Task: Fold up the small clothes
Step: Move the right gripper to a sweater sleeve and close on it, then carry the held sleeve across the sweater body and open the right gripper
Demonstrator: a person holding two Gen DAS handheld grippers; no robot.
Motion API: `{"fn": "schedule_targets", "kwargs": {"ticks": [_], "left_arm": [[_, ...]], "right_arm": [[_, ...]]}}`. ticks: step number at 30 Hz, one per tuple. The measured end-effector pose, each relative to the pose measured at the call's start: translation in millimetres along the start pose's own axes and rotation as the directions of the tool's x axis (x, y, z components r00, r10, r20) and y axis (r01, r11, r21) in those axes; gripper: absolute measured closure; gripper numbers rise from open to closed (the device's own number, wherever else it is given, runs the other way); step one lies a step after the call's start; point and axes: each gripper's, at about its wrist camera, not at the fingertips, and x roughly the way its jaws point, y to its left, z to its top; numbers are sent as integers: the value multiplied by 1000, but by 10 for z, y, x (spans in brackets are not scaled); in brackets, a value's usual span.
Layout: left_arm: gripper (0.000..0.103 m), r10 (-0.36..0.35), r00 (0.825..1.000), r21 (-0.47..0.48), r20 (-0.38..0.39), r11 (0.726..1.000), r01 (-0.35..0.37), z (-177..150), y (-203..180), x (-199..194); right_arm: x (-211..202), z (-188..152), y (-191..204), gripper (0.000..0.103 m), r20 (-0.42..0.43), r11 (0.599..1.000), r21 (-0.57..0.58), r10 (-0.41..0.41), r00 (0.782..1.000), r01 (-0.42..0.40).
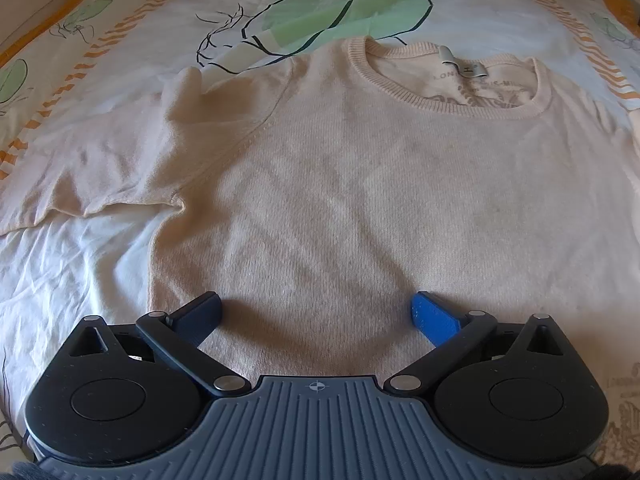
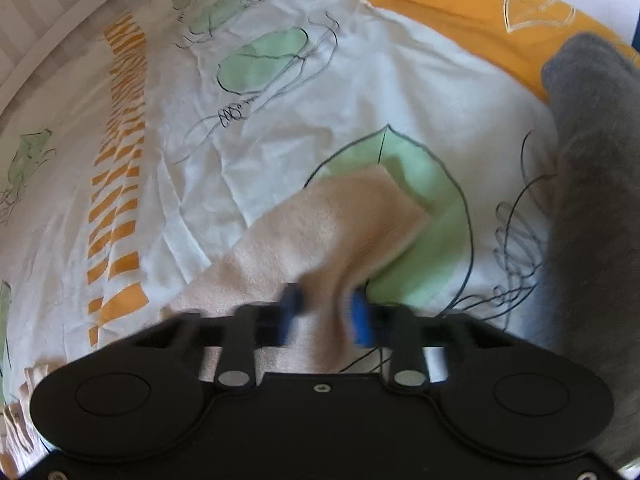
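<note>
A sleeve of the pale peach knitted jumper [image 2: 336,220] was pinched in the right hand-held gripper [image 2: 326,314], while the left hand-held gripper [image 1: 318,312] was held spread above the jumper's hem. The jumper was laid flat on the white leaf-printed bedsheet [image 1: 80,264]. The shallow pinch could be lost mid-fold, and the sleeve dropped crooked.
</note>
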Motion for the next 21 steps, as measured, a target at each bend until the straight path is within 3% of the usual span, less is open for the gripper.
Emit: {"fn": "schedule_targets", "kwargs": {"ticks": [6,10,15,21], "left_arm": [[2,-19,1000,1,7,1000,19,-5,21,-20],[21,-67,998,22,17,998,67,20,49,-109],[23,-76,996,38,51,997,74,-2,132,-281],[23,-82,992,12,94,997,81,-66,434,-465]], "right_arm": [[-268,-6,90,87,49,999,-19,48,998,-47],[-564,-43,337,87,90,995,-97,43,995,-34],[-1029,-148,841,87,133,976,-203,109,985,-81],[-1502,-528,1726,87,117,913,-349,264,957,-209]]}}
